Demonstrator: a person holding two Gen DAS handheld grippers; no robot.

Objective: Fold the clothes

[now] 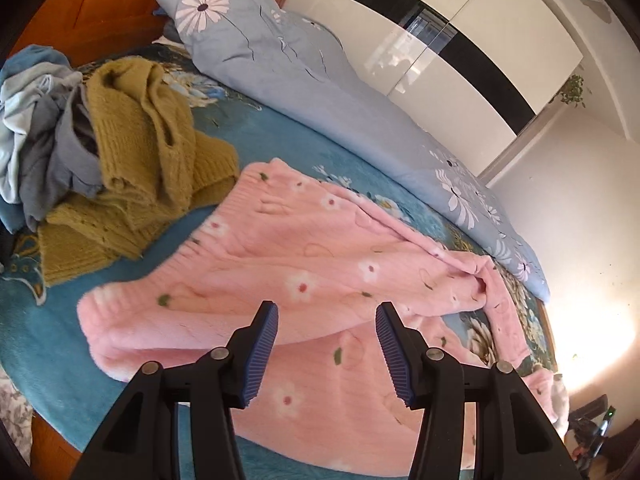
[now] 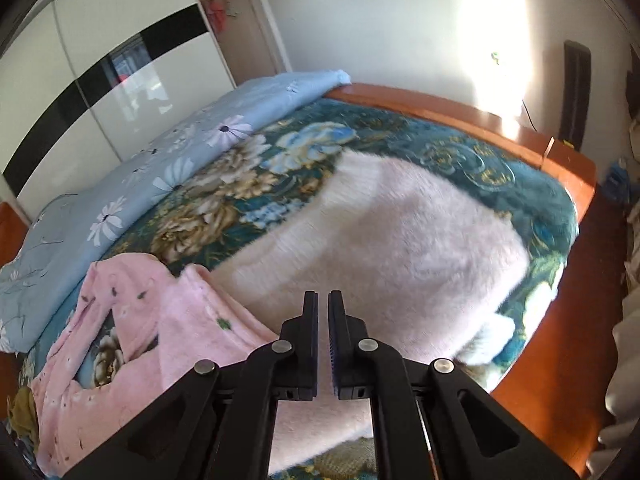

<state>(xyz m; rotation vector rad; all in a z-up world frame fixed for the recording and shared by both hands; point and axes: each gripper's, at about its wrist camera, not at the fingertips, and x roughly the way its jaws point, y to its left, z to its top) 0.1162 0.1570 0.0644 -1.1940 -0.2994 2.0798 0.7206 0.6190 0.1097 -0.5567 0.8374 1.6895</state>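
Pink flowered garment lies spread on the bed's blue-green floral cover, partly doubled: an upper layer overlaps a lower one just ahead of my left gripper. I take it as my landmark. Its long axis runs from the ribbed, rounded end nearest the mustard knit sweater across to a narrower rumpled end towards the foot of the bed, where a strip loops round a bare patch of cover. Left gripper hovers above the near edge of the garment, jaws wide, gripping nothing. Right gripper hangs beyond the garment's narrow end, over a pale fluffy garment that lies flat with straight-looking edges; jaws nearly together with a thin gap, nothing visibly between them. Judgement: the pink piece is mid-fold, or laid for one; I cannot tell which fold comes next. Any next grasp needs the left jaws to bite a single edge cleanly, not both layers, and the far end smoothed. Beyond the sweater, a heap of grey and light-blue clothes; on the far side of the pink garment, a blue daisy quilt.
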